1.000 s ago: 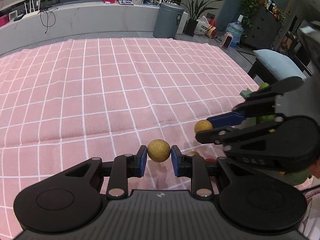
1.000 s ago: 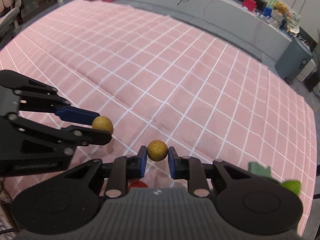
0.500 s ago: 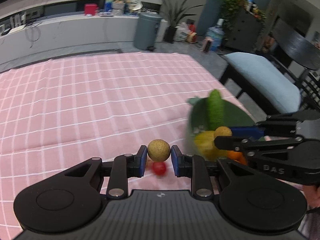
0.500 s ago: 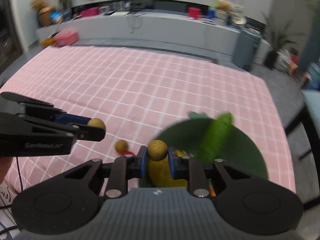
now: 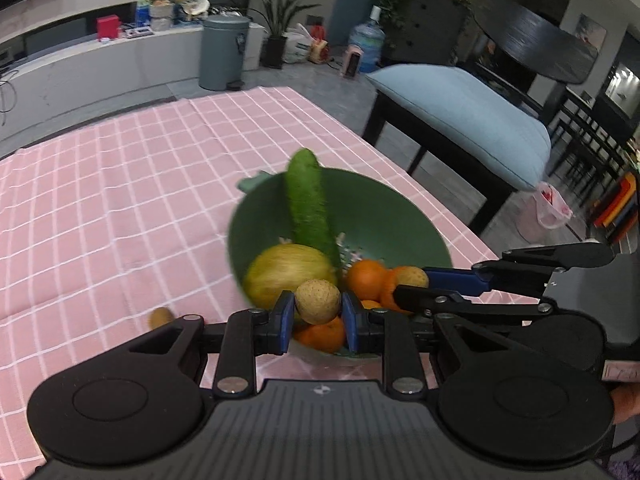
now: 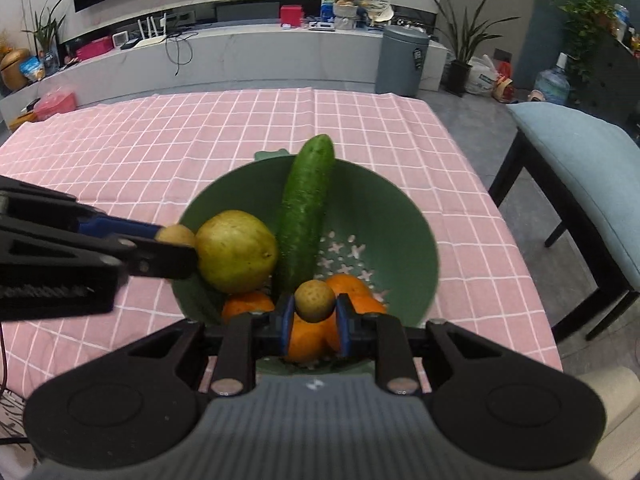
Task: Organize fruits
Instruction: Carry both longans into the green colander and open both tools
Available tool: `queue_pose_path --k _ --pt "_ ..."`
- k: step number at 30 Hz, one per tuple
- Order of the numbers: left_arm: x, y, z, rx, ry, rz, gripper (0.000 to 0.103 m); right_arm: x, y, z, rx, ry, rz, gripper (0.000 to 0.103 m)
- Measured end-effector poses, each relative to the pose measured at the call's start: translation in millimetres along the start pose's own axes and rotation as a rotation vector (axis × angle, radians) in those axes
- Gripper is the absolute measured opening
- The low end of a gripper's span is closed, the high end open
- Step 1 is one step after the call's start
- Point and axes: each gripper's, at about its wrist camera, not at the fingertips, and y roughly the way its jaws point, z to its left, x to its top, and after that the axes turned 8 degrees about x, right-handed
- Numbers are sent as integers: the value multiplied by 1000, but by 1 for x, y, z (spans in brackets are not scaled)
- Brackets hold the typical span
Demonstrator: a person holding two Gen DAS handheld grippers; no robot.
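My left gripper (image 5: 317, 314) is shut on a small round tan fruit (image 5: 318, 300) and hovers over the near rim of a green bowl (image 5: 384, 216). My right gripper (image 6: 315, 312) is shut on a second small tan fruit (image 6: 315, 301), also above the bowl's (image 6: 404, 240) near side. Inside the bowl lie a cucumber (image 6: 306, 216), a yellow pear (image 6: 236, 252) and oranges (image 6: 308, 338). In the right wrist view the left gripper (image 6: 178, 240) comes in from the left, next to the pear. Another small brown fruit (image 5: 160, 317) lies on the pink checked cloth (image 5: 120, 200).
The bowl stands near the table's right edge. A dark chair with a blue cushion (image 5: 460, 112) stands just beyond that edge. Further back are a grey bin (image 5: 222, 52) and a long white counter (image 6: 240, 56). The cloth stretches away to the left.
Both grippers have swung right across the cloth, each still holding its small fruit. The green bowl with its produce has come into view beneath them.
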Motion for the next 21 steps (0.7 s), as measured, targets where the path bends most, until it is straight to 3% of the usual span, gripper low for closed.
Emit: queue_pose_path --k 11,21 --pt "-2 28 -3 -20 -21 84 29 -4 12 -8 -19 -2 -36 18" --pt "-5 37 -4 -36 12 107 29 -5 20 -17 -9 53 -31 19"
